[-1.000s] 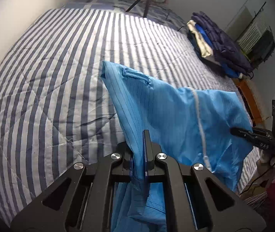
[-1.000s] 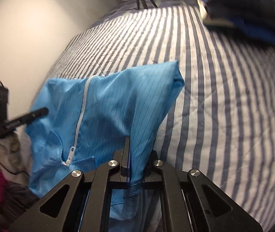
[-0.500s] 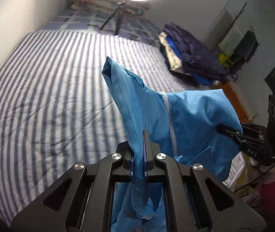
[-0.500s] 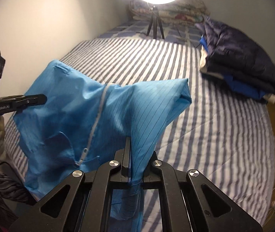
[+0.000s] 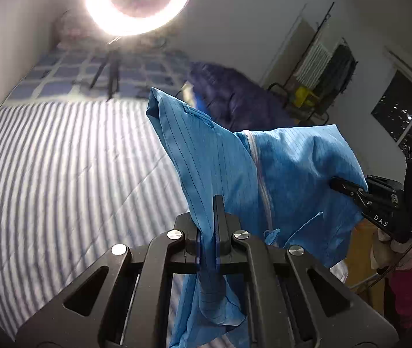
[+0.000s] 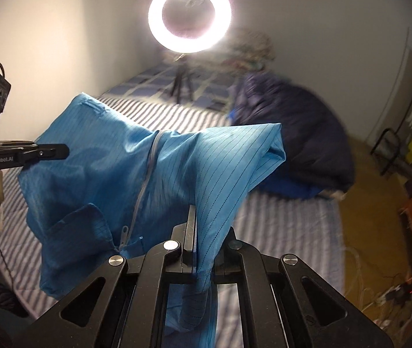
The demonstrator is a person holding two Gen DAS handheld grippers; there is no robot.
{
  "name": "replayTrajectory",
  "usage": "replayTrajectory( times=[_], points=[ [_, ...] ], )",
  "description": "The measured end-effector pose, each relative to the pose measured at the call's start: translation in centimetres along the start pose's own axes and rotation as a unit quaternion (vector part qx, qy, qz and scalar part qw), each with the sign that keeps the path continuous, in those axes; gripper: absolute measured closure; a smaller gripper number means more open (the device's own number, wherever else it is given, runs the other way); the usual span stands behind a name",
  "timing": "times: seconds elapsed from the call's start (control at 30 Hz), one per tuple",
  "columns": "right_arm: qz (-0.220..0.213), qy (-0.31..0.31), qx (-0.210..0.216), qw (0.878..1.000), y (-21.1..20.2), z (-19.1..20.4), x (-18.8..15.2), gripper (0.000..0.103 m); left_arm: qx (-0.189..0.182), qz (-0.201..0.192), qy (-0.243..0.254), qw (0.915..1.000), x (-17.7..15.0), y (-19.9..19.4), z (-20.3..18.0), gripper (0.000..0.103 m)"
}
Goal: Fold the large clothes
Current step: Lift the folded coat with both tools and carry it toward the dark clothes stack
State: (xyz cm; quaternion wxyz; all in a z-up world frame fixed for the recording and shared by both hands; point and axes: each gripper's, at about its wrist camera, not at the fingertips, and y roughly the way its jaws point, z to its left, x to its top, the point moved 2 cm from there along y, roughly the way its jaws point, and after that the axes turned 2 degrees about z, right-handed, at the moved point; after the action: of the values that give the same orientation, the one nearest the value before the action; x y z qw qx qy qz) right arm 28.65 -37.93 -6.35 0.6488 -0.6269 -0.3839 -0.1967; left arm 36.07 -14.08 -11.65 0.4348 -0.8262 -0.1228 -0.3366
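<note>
Blue garment [image 5: 220, 174] raised clear of the striped bed [image 5: 61, 168] since a second ago, stretched between left gripper [image 5: 216, 232], clamped on one edge at 6 o'clock, and right gripper [image 6: 194, 240], likewise clamped; lifted and spread, probably for laying flat before folding.

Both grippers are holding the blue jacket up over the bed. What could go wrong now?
1. Each gripper, left and right, pinches only a thin fold of the blue jacket, so the cloth might slip out.
2. The open zipper lets the front panels sag unevenly, so the fold may come out crooked.
3. The ring light stands on the striped bed; a swinging jacket could possibly knock it.
</note>
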Motion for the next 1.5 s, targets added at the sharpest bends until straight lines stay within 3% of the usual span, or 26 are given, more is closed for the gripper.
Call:
replayTrajectory(
  times=[0.3,0.53,0.77,0.97,1.37,1.43,1.47,1.5],
  points=[
    [-0.047,-0.014,-0.088,0.995,-0.3,-7.8,6.9,0.099,-0.031,-0.048,0.033,0.9978,10.5,5.3,-5.1,0.099],
    [-0.064,-0.010,-0.146,0.987,1.8,-13.2,11.6,0.099,-0.034,-0.075,0.062,0.9946,17.7,10.2,-7.5,0.099],
    [-0.082,-0.003,-0.199,0.977,5.1,-17.8,16.2,0.099,-0.025,-0.093,0.058,0.9937,24.0,15.9,-8.2,0.099],
    [-0.078,0.029,-0.203,0.976,9.7,-20.7,17.0,0.099,-0.009,-0.087,0.040,0.9953,26.1,21.8,-7.0,0.099],
    [-0.018,0.059,-0.217,0.974,17.0,-26.1,14.0,0.099,0.055,-0.055,0.017,0.9968,23.9,30.2,-2.6,0.098],
    [-0.007,0.070,-0.207,0.976,18.0,-27.0,14.0,0.096,0.071,-0.051,0.017,0.9961,23.5,30.8,-2.5,0.095],
    [-0.001,0.077,-0.209,0.975,18.3,-27.4,13.8,0.090,0.082,-0.048,0.010,0.9955,23.4,31.1,-2.3,0.089],
    [0.005,0.084,-0.213,0.973,18.6,-27.9,13.8,0.080,0.092,-0.045,0.003,0.9948,23.3,31.3,-2.0,0.076]
  ],
)
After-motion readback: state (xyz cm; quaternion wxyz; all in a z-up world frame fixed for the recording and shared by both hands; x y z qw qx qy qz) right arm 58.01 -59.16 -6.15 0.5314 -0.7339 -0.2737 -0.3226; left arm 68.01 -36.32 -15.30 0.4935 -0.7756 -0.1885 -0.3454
